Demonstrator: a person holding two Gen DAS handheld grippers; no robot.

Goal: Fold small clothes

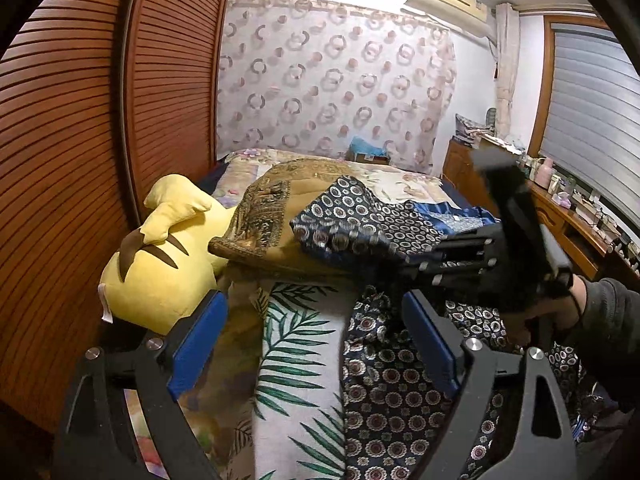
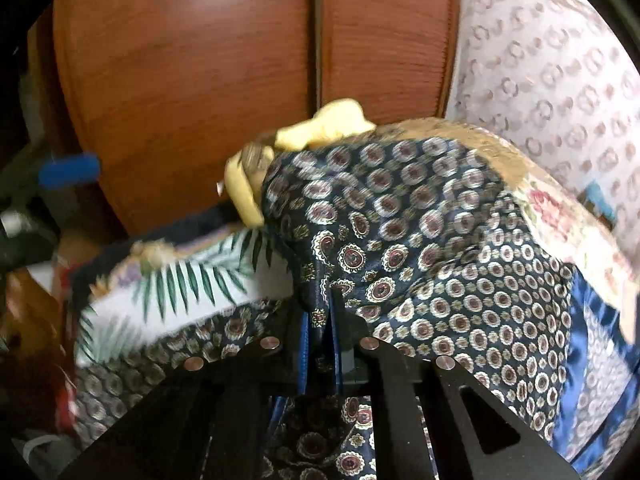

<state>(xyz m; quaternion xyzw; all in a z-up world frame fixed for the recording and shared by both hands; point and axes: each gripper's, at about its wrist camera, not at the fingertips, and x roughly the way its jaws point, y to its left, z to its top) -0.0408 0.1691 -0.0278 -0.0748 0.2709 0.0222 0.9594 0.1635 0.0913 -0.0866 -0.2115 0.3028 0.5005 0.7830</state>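
Garment: the navy patterned satin garment (image 1: 384, 376) lies rumpled on the bed (image 1: 296, 364), one part draped under and to the right of the left hand-held gripper, another part heaped beyond it on the tan embroidered blanket (image 1: 280, 200).
Left hand-held gripper: the left hand-held gripper (image 1: 316, 344) hangs over the palm-leaf bedsheet with its blue pads spread wide; nothing sits between them. The garment's near edge runs just beside its right finger.
Right hand-held gripper: the right hand-held gripper (image 2: 320, 340) is pressed together on a fold of the garment. In its own view the cloth bunches up between the blue pads and fans out ahead and to the right.
From the left view: the right hand-held gripper shows as a black frame to the right and ahead, a sleeved hand (image 1: 568, 312) behind it.
Surroundings: a yellow plush toy (image 1: 160, 264) lies to the left of the left hand-held gripper, against the wooden wardrobe doors (image 1: 80, 160).
Done so far: one pinch is taken, by the look of it. No neat fold shows anywhere; the cloth is creased and uneven.
Left to do: I'd say nearly all of it. The garment wants spreading flat, then folding; the left side needs a grip of its own first.
Blur: the right view is smeared, so the exact seam pinched I cannot tell.
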